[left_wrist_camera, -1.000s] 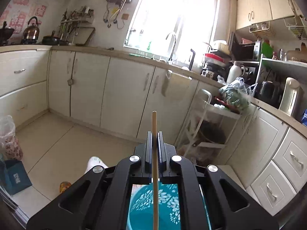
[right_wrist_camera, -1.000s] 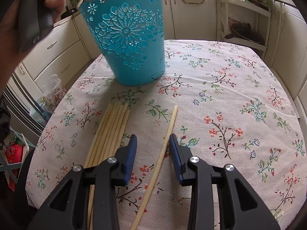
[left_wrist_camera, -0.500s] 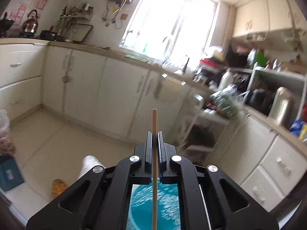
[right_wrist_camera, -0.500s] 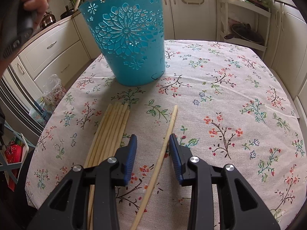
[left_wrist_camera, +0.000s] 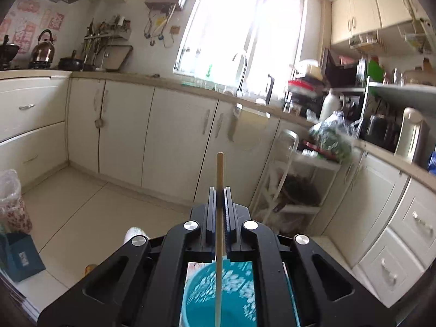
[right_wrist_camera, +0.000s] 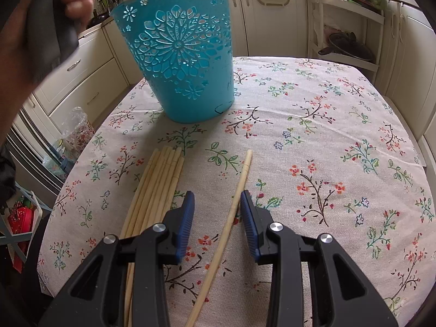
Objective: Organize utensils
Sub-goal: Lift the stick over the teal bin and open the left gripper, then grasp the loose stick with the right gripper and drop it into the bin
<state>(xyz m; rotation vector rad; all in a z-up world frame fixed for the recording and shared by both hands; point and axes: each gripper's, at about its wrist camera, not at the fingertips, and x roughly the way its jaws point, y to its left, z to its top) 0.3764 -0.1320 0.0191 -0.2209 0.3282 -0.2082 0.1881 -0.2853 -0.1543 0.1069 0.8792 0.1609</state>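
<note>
Bucket: a turquoise plastic bucket [right_wrist_camera: 179, 65] with cut-out flower and mandala patterns stands upright on the table, its round walls tapering toward the base. Seen from above in the left wrist view [left_wrist_camera: 234, 297], nothing can be made out inside except the chopstick's lower length hanging over the opening.
Held chopstick: a pale, thin wooden chopstick [left_wrist_camera: 219, 218] stands upright over the bucket's mouth.
Left gripper: the left gripper [left_wrist_camera: 219, 199] has its black jaws pressed together on that chopstick.
Right gripper: the right gripper [right_wrist_camera: 217, 212] has its blue ribbed pads apart, one on each side of a single chopstick [right_wrist_camera: 229, 223] that lies on the cloth; neither pad presses it.
Bundle: more chopsticks [right_wrist_camera: 155, 188] lie side by side just left of the right gripper, near the bucket.
Table: a round table under a coarse beige tablecloth [right_wrist_camera: 327, 147] printed with small flowers and branches.
Writing: no readable label.
Person: a hand [right_wrist_camera: 54, 19], blurred, grips a dark handle at upper left.
</note>
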